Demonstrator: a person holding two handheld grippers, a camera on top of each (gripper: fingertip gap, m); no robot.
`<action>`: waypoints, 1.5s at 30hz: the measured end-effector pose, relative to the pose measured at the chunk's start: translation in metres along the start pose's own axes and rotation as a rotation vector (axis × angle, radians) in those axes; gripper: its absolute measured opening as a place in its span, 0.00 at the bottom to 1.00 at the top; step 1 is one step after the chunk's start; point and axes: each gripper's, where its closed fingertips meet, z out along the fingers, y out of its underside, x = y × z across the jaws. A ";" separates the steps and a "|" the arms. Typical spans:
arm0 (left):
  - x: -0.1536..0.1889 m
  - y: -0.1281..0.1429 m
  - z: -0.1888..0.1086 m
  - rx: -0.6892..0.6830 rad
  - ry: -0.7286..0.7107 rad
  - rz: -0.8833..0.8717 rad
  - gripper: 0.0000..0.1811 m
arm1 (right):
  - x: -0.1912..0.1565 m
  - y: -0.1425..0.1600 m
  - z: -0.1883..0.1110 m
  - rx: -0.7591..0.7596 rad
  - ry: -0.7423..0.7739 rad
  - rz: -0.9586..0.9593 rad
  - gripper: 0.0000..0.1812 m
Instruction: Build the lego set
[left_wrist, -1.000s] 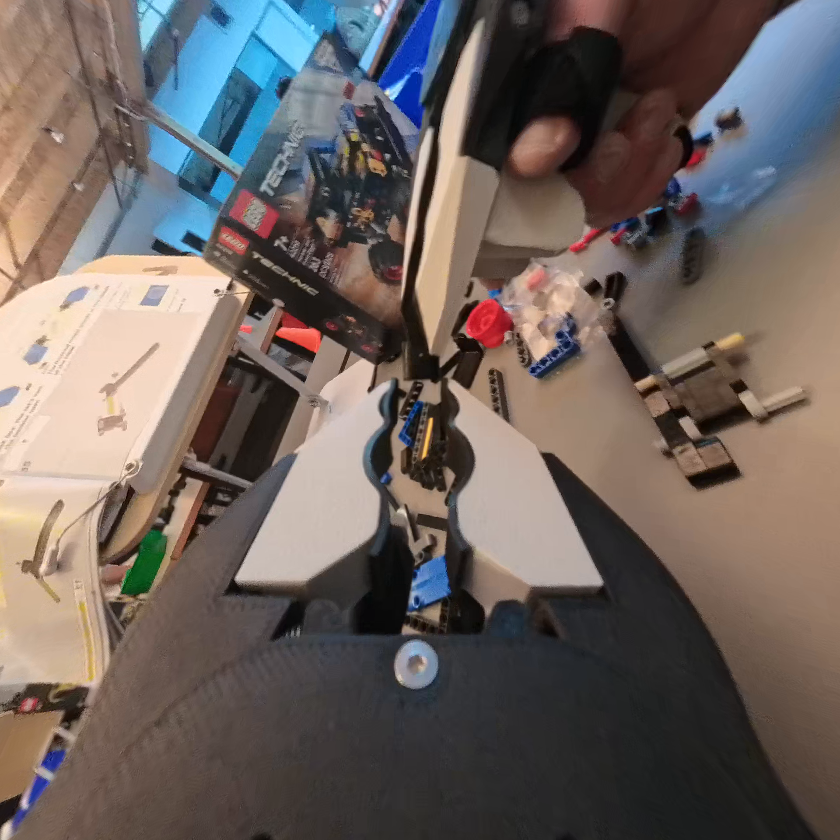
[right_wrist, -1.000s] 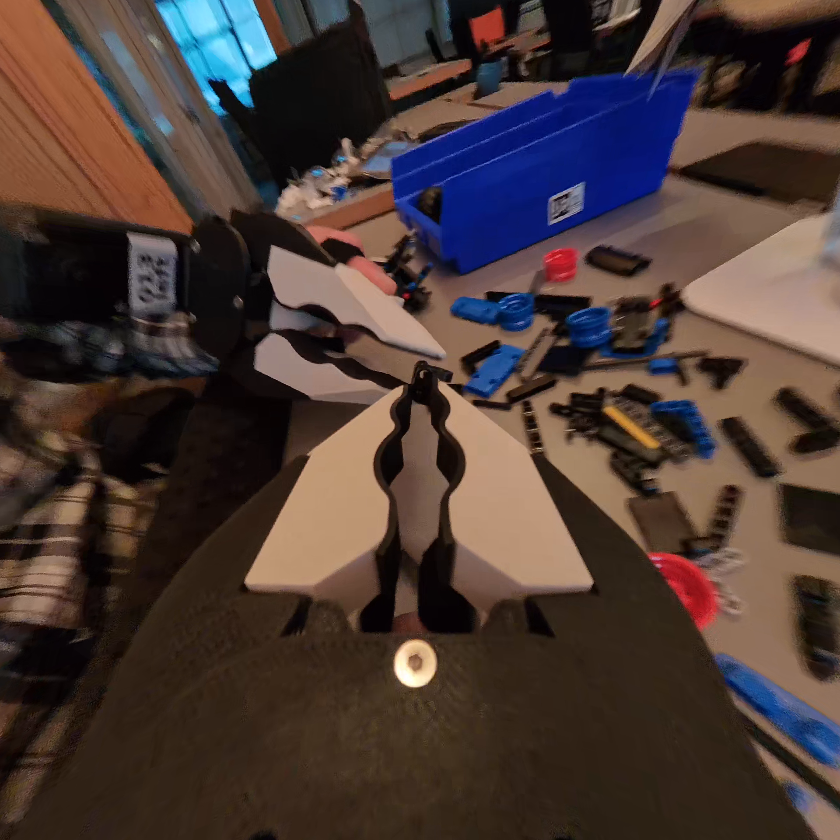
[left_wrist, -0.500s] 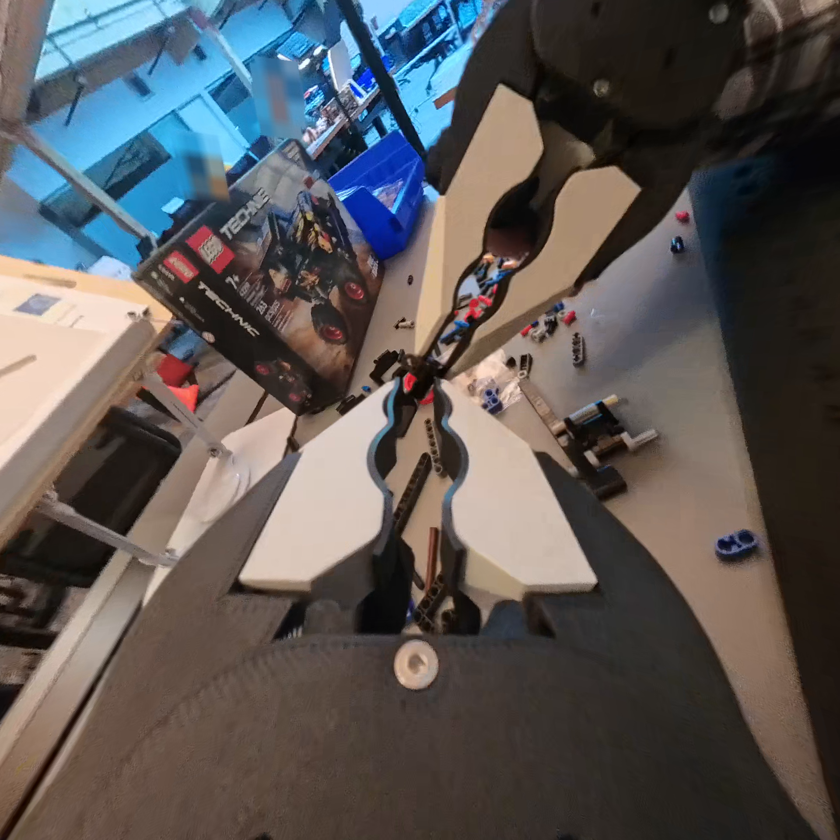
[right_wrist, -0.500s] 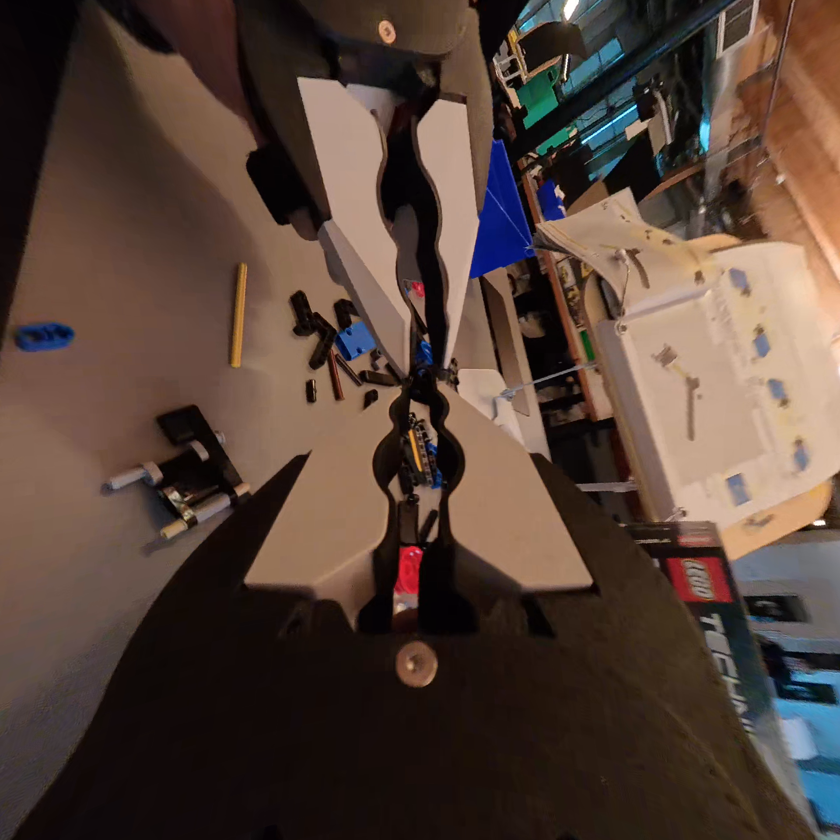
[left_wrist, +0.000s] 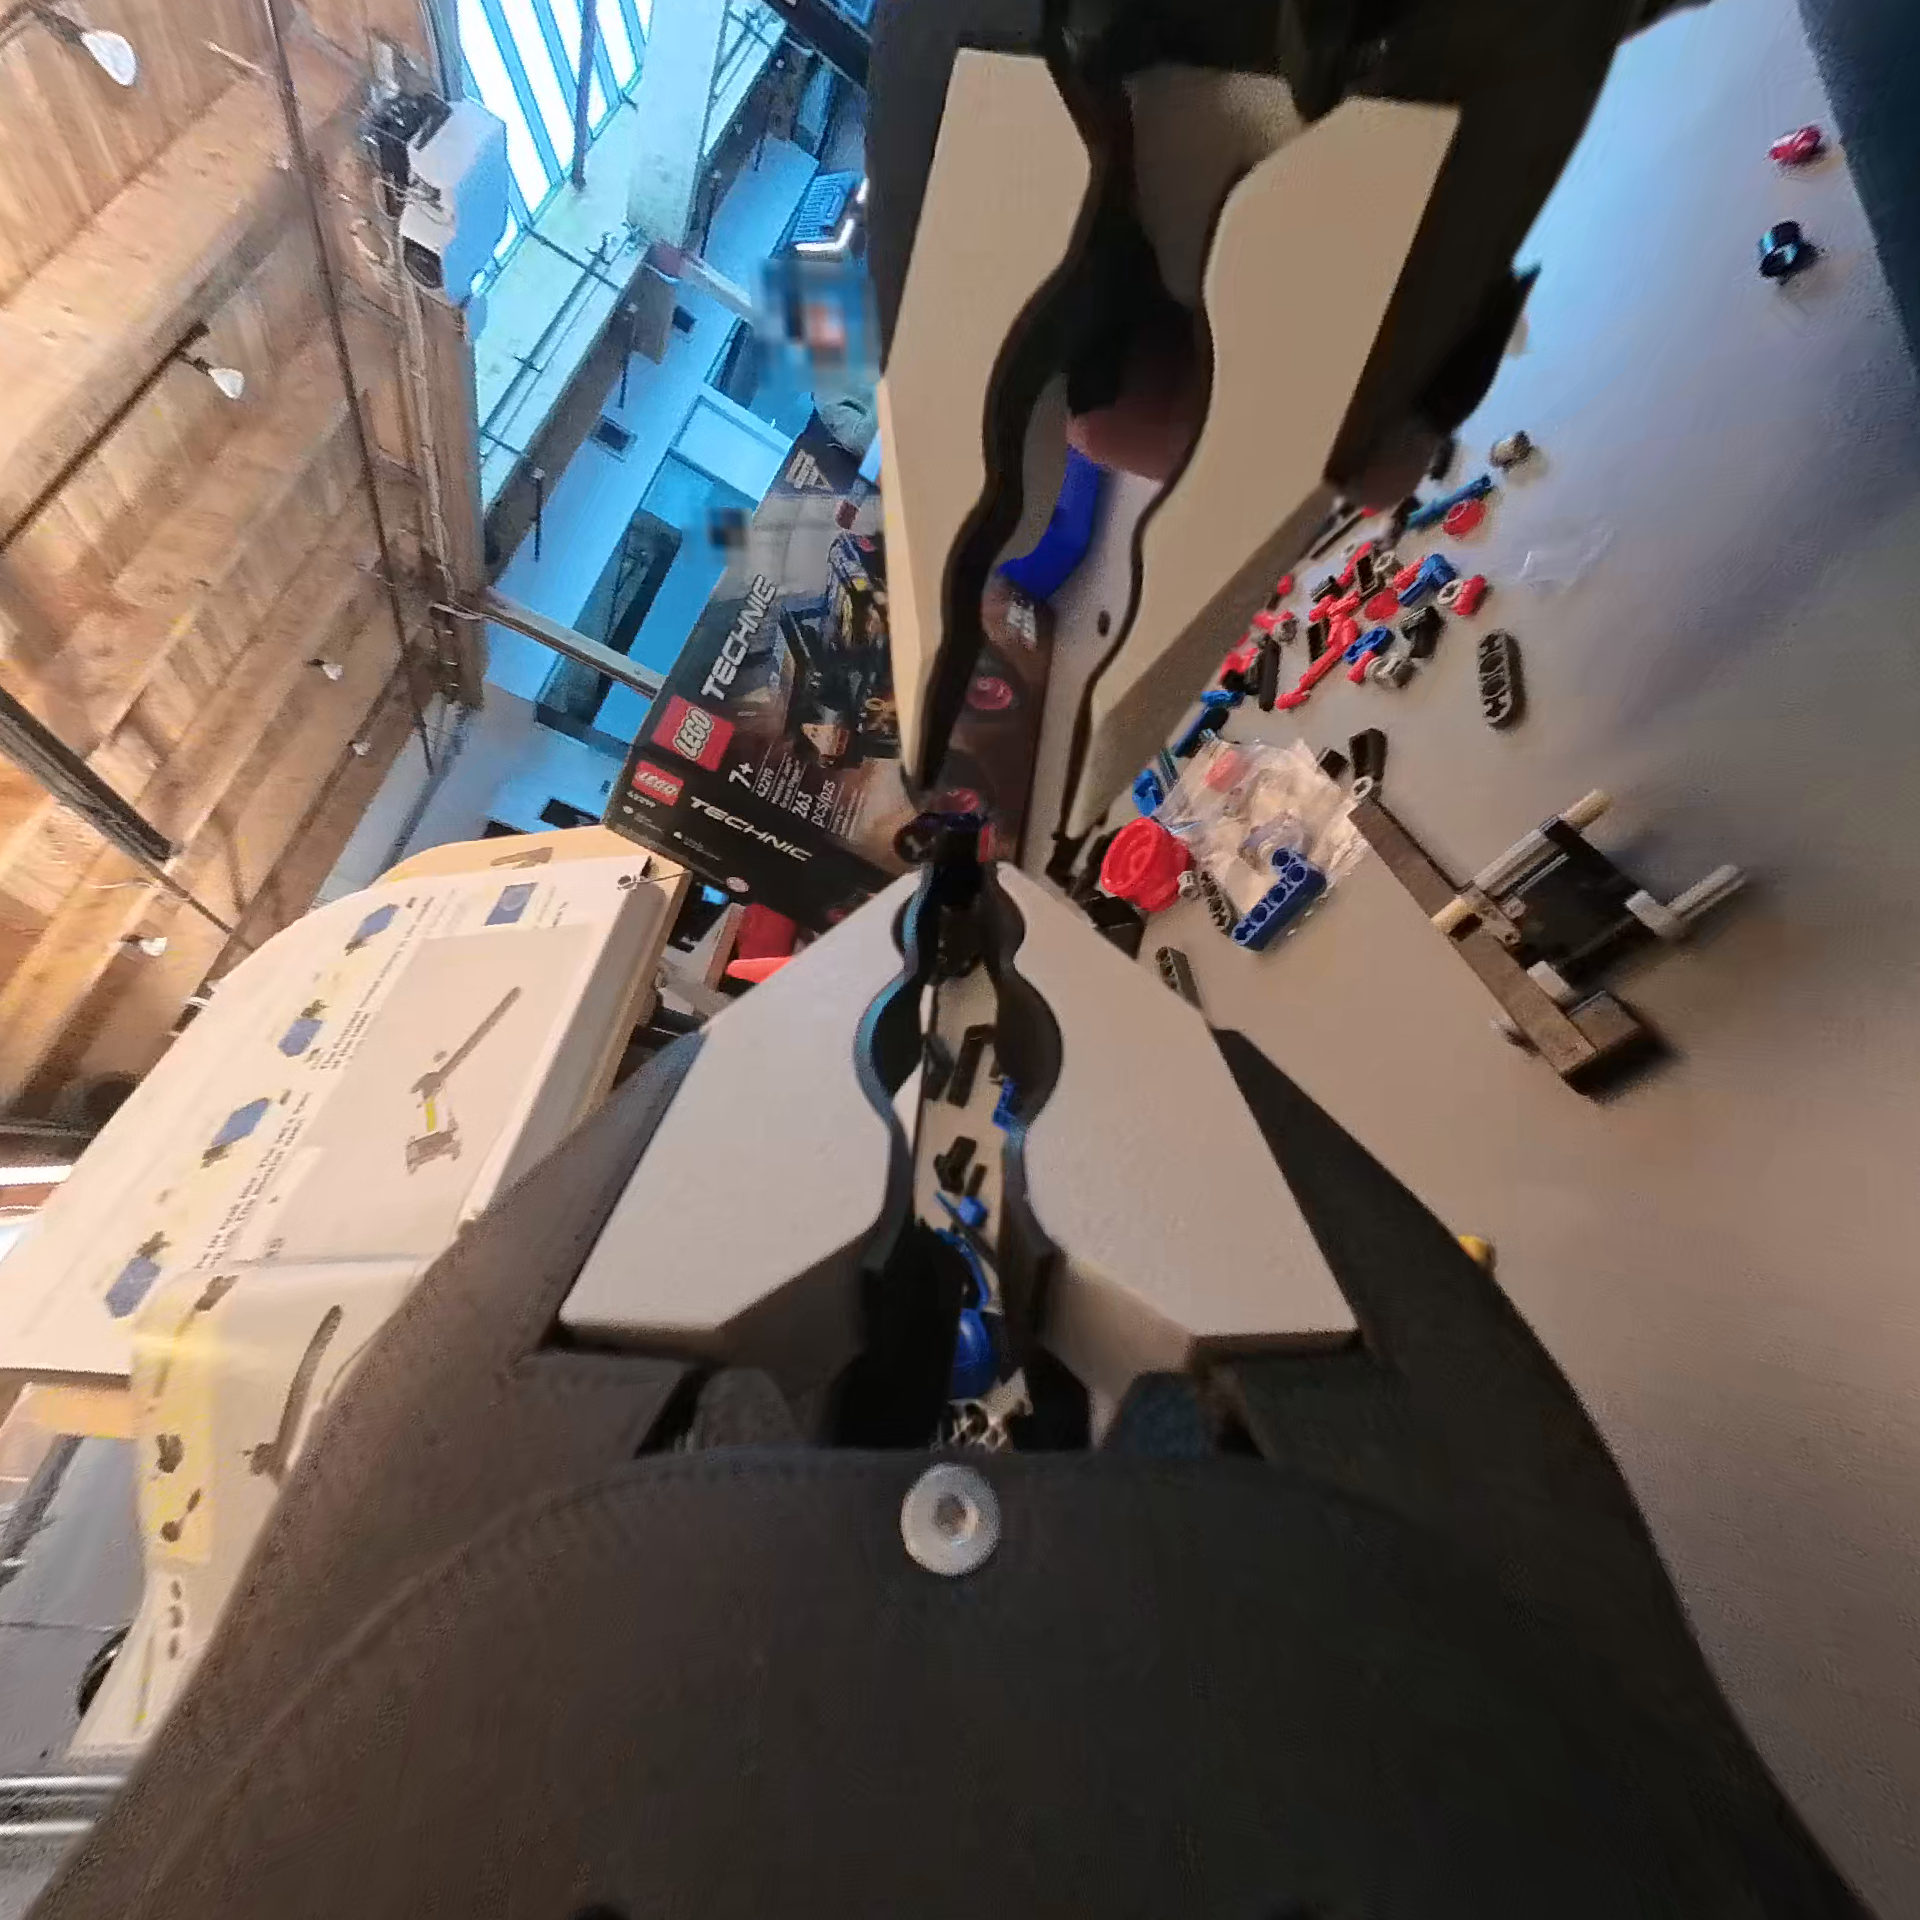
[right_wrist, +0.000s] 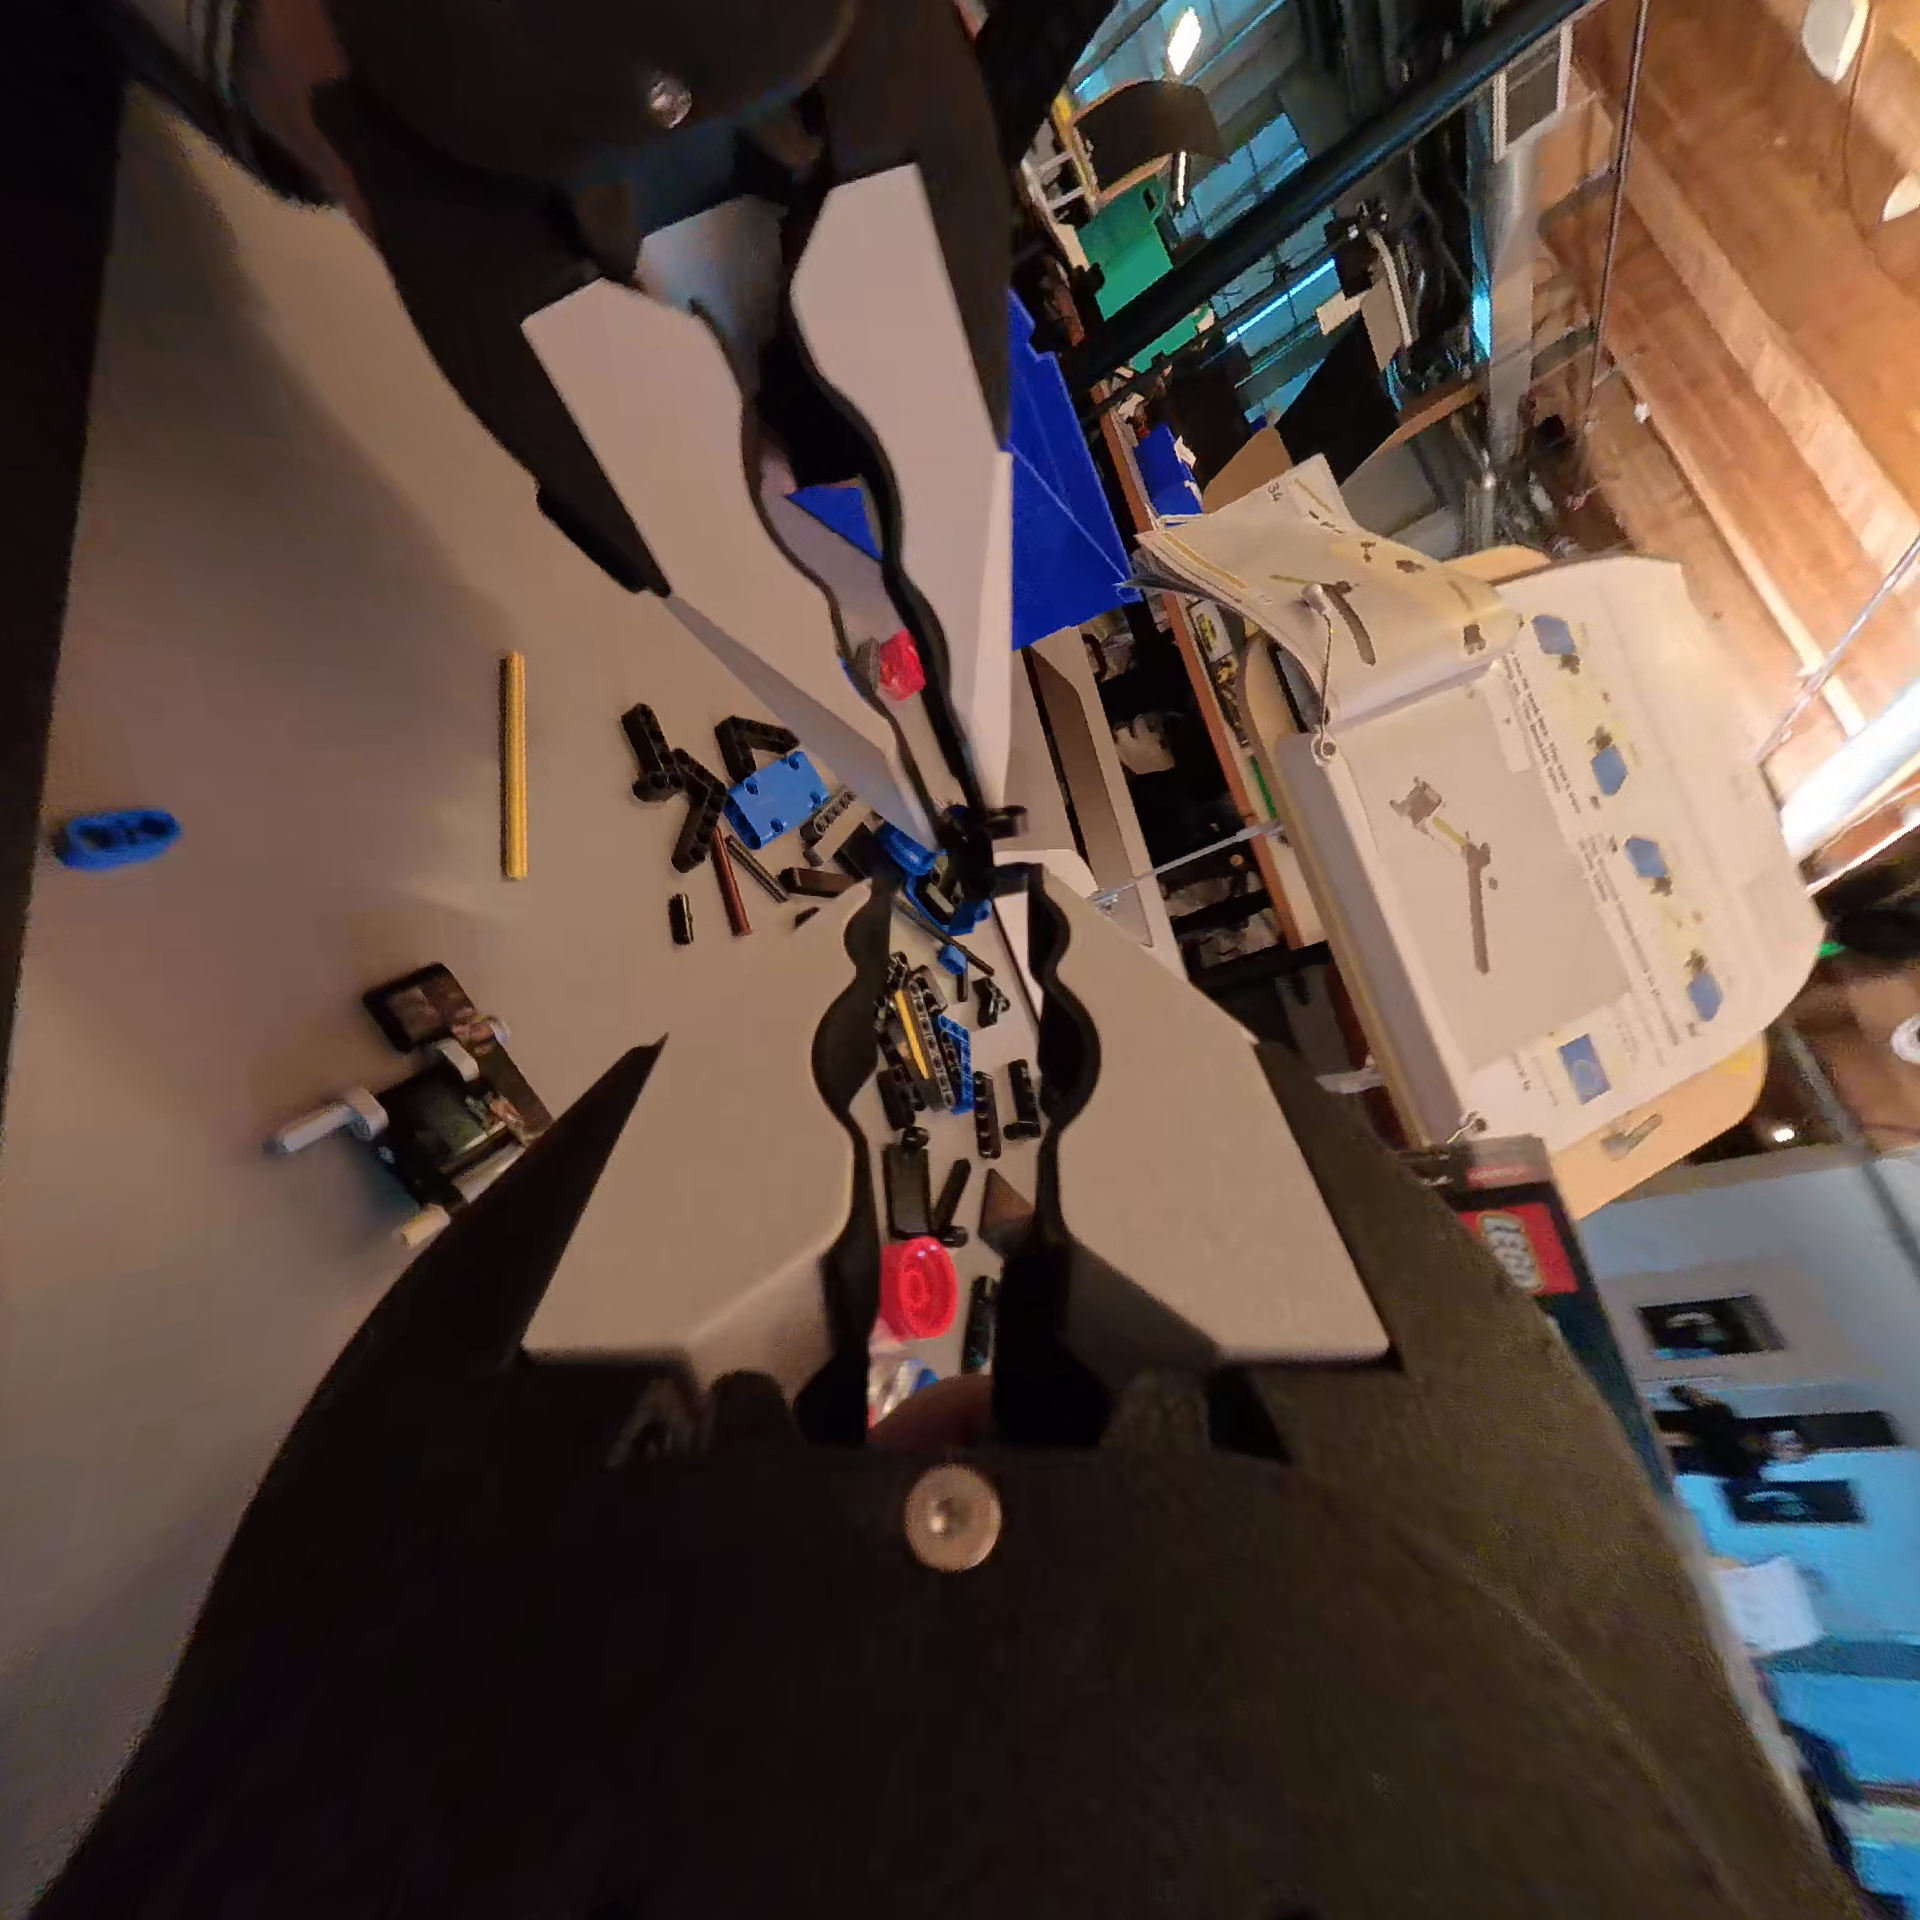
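Two grippers meet tip to tip over the table (left_wrist: 1662, 1195).

Left gripper (left_wrist: 951, 873) pinches a small dark piece (left_wrist: 951, 831); right gripper (right_wrist: 961, 883), slightly spread, seemingly touches it.

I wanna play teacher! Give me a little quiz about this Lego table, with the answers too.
1. True or false: the yellow rod lies on the table, held by neither gripper.
2. The round wheel seen between the fingers of the right gripper is: A blue, B red, C green.
3. Fill in: the ___ gripper is pinched shut on the small black-and-blue piece.
Key: 1 true. 2 B. 3 left: the left gripper has its tips closed on it, while the right one's jaws stand apart.
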 end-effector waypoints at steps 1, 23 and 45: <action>-0.001 0.000 0.001 0.001 -0.009 0.010 0.03 | 0.002 0.000 -0.002 0.006 0.001 0.050 0.14; 0.000 0.007 0.016 -0.058 -0.112 0.170 0.03 | 0.012 -0.006 0.002 0.135 -0.230 1.083 0.13; -0.003 0.003 0.022 -0.055 -0.125 0.148 0.03 | 0.011 -0.002 0.002 0.146 -0.206 1.166 0.20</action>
